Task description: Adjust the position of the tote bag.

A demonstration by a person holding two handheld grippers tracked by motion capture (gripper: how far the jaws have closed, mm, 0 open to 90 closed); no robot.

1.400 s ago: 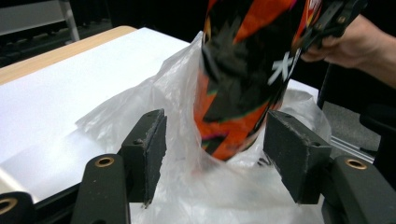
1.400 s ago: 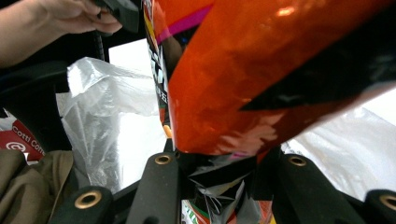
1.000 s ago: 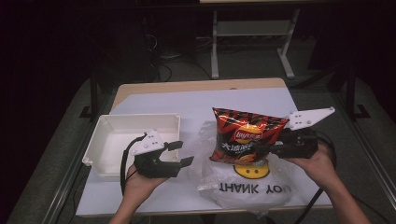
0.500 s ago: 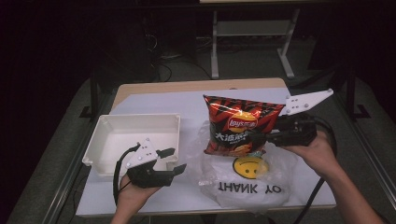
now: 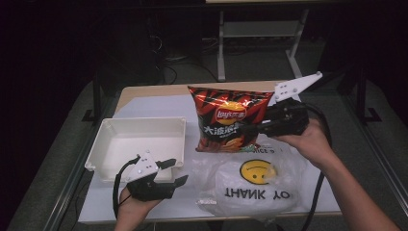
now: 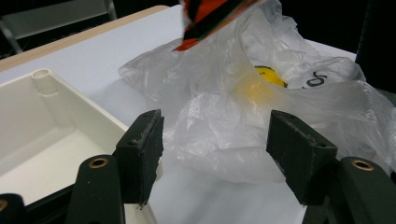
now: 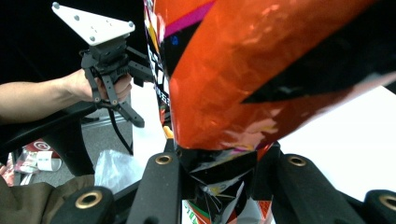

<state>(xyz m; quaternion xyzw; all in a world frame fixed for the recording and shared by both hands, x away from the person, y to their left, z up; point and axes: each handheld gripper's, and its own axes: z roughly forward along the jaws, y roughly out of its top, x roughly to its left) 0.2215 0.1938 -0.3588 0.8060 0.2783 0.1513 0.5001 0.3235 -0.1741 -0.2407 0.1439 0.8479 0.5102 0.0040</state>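
Being lifted higher than a second ago, the chip bag (image 5: 230, 119) is now being carried clear above the plastic bag (image 5: 252, 185), pinched at its right edge between the closed fingers of the right gripper (image 5: 254, 128). The left gripper (image 5: 174, 172) is being drawn back toward the table's near edge, its fingers (image 6: 142, 151) being held wide apart with nothing between them. Beside its left finger, the white tray (image 5: 139, 144) is lying; ahead of the fingertips, open tabletop (image 5: 154, 103) is being left free.
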